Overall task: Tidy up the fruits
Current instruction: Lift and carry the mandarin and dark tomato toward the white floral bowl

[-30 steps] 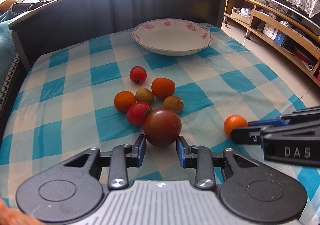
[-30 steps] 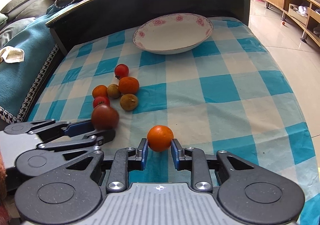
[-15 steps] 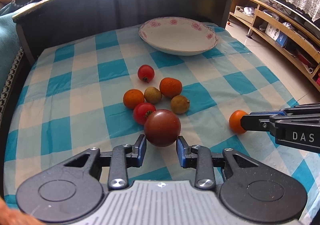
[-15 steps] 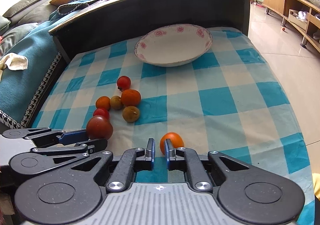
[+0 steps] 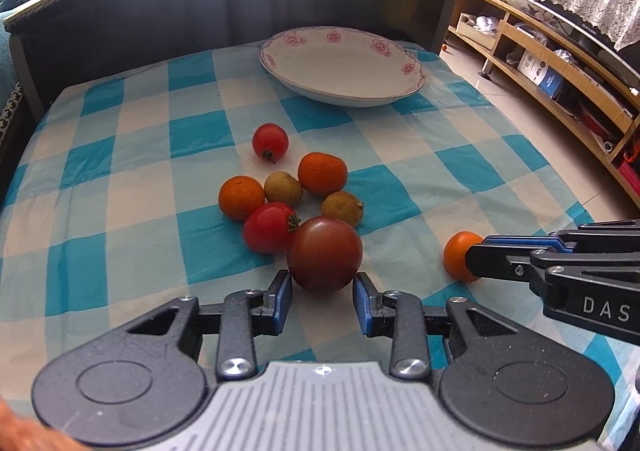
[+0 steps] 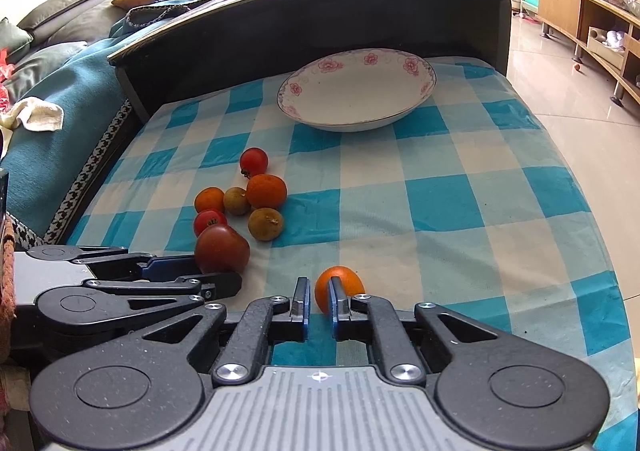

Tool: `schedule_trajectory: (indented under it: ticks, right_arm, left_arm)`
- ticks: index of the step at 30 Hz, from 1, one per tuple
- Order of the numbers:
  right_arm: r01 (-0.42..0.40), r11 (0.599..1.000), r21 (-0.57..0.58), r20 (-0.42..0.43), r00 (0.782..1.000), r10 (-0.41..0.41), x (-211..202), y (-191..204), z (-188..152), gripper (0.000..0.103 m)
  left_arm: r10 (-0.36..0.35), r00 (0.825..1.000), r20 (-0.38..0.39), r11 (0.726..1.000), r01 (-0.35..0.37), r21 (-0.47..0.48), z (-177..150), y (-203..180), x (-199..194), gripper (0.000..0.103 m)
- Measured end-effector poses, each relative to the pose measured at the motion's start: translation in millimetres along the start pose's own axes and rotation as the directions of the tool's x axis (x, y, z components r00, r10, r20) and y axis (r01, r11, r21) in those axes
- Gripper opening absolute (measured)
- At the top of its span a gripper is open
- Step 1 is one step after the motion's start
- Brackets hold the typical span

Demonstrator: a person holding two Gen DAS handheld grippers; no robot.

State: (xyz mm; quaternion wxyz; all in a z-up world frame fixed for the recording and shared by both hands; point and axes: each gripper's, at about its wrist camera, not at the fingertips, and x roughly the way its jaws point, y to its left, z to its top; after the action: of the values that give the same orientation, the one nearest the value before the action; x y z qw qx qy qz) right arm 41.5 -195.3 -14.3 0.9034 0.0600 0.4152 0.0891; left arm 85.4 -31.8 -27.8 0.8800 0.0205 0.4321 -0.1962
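Both grippers sit low over one blue-and-white checked cloth (image 6: 460, 211). Left gripper (image 5: 323, 293) has its jaws spread around one dark red tomato (image 5: 325, 254); the blue pads stand just beside the fruit's lower sides, and whether they touch it I cannot tell. Right gripper (image 6: 318, 305) has its jaws nearly closed, with one small orange (image 6: 346, 283) ahead of them; its right finger crosses the orange's front, and a real grasp cannot be confirmed. Far ahead of both tools stands one white plate (image 5: 340, 69) with pink flowers on its rim, holding nothing. Between plate and left gripper lies a cluster of six fruits: two oranges, one right (image 5: 322, 173) and one left (image 5: 241, 197); two red tomatoes, one (image 5: 269, 227) touching the dark tomato and one (image 5: 270, 141) apart, nearest the plate; and two brownish round fruits (image 5: 283, 189) (image 5: 343, 207) among them. In the left view the right gripper (image 5: 474, 261) enters from the right, its tip over the small orange (image 5: 456, 253).
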Motion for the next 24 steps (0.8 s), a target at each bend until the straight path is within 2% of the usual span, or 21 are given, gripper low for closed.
schedule_trajectory:
  ticks: [7, 11, 20, 22, 24]
  right_arm:
    - [-0.008, 1.000, -0.008, -0.005, 1.000, 0.008, 2, 0, 5, 0.005]
    - [-0.026, 1.000, -0.012, -0.041, 0.999, 0.026, 3, 0, 9, 0.008]
    - [-0.004, 0.999, -0.032, -0.089, 0.996, 0.001, 3, -2, 14, 0.012]
    - [-0.004, 0.999, -0.032, -0.101, 0.995, 0.000, 1, -2, 14, 0.016]
    - [-0.009, 0.999, -0.040, -0.106, 0.994, 0.005, 0, -1, 13, 0.031]
  left_arm:
    - [0.003, 1.000, 0.010, 1.000, -0.003, 0.005, 7, -5, 10, 0.051]
    - [0.007, 1.000, 0.014, 1.000, -0.008, 0.022, 11, -10, 14, 0.051]
    - [0.028, 0.999, 0.015, 0.998, -0.029, 0.050, 13, -13, 13, 0.047]
    - [0.030, 0.999, 0.017, 0.998, -0.031, 0.062, 12, -14, 12, 0.047]
    - [0.031, 0.999, 0.016, 0.997, -0.032, 0.067, 13, -14, 11, 0.047]
